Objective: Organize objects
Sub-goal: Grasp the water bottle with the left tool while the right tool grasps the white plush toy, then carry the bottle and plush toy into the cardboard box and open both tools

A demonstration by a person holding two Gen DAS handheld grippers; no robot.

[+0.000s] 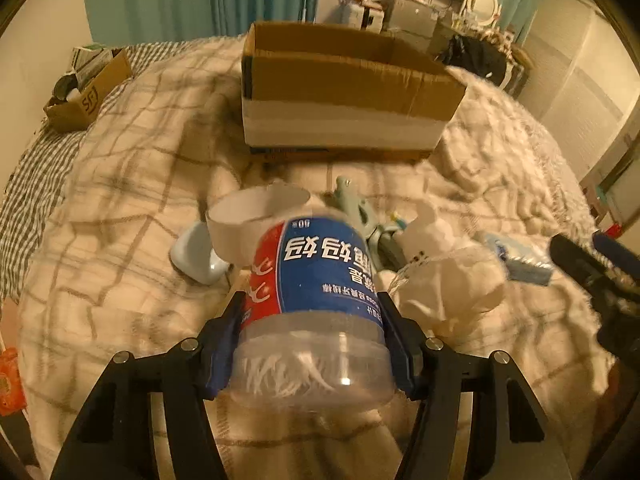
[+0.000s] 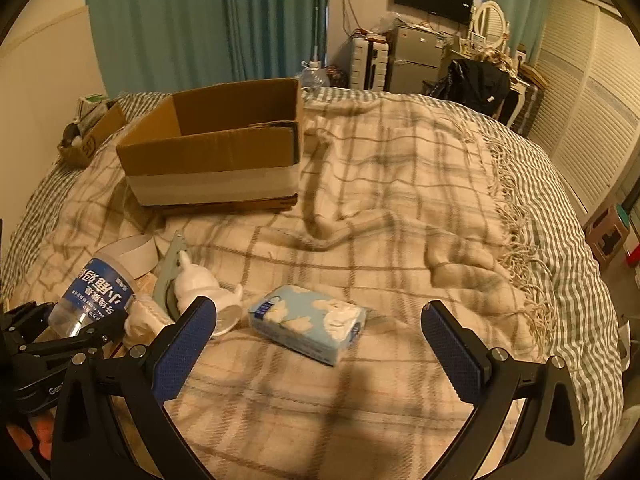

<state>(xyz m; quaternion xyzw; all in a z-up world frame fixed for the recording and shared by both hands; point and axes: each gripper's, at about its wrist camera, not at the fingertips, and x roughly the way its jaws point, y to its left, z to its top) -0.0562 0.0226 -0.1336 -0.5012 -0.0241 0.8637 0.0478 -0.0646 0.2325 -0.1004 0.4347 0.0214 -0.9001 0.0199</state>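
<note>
On the near bed, left gripper (image 1: 310, 344) is pinching the floss-pick jar (image 1: 316, 280); right gripper (image 2: 320, 344) is hanging spread over the tissue pack (image 2: 310, 320); cardboard box (image 2: 216, 148) looking empty, most sorting remaining

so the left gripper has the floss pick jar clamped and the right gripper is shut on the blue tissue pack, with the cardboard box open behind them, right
Not quite. The right gripper is open and holds nothing: in the right wrist view the blue tissue pack lies loose on the blanket between and beyond its spread fingers. The rest holds: the left gripper is clamped on the floss pick jar, and the cardboard box stands open behind.
</note>
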